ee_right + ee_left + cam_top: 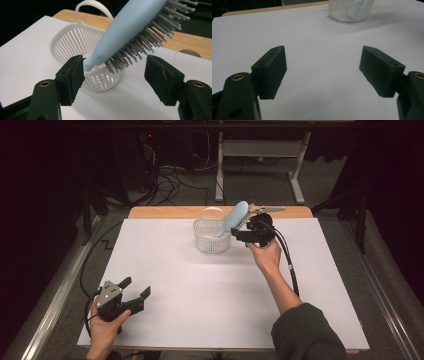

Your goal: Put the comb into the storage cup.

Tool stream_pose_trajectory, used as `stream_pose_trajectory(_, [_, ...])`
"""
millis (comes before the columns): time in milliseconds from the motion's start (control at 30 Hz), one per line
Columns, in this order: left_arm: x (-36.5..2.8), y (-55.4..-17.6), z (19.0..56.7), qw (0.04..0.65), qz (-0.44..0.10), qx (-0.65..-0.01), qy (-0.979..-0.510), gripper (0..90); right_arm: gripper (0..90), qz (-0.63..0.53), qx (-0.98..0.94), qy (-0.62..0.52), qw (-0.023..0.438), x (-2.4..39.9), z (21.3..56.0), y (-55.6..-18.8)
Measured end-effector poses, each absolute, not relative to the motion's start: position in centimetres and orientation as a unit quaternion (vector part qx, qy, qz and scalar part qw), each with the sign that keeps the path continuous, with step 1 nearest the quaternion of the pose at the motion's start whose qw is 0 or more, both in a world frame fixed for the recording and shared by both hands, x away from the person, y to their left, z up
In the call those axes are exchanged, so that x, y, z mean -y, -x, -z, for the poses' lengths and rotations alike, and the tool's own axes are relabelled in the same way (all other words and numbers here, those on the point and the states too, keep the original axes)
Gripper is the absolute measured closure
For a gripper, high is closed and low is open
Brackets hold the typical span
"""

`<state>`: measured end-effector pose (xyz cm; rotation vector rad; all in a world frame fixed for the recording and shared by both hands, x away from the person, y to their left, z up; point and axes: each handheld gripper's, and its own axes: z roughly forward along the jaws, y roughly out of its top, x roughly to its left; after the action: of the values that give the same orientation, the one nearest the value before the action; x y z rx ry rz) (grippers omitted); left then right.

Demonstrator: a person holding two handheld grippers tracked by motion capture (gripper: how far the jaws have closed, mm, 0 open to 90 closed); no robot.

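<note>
High view is showing my right claw (pixel 246 234) hovering just beside the white basket (pixel 211 236) near the desk's (pixel 200 290) far edge, while the blue hairbrush (pixel 231 218) is leaning handle-down inside it; my left claw (pixel 135 288) is resting released near the front left corner. Left gripper view is showing jaws gaping over bare desk. Right gripper view is showing my jaws spread, released, either side of the hairbrush (pixel 130 30).

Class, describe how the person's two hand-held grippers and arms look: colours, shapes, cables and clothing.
Both are black with two blocky jaws on arms with brass-coloured rivets. The left hand-held gripper carries a grey three-cornered plate on top. A black cable trails from the right hand-held gripper. A dark sleeve covers the right arm; the left wrist is bare.
</note>
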<state>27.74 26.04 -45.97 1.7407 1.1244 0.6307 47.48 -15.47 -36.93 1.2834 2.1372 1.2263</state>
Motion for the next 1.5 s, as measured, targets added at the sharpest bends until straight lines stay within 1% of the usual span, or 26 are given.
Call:
stream_pose_trajectory(567, [-26.0,-27.7,46.0,0.469,-0.256,-0.458,-0.711,23.0,33.2,-0.439,-0.759,-0.441,0.191,16.5,36.2,-46.1])
stream_pose_trajectory(1500, [-26.0,-27.7,46.0,0.47,-0.255,-0.46,-0.709,23.0,33.3,-0.443,-0.756,-0.44,0.195,18.1,36.3,-44.9])
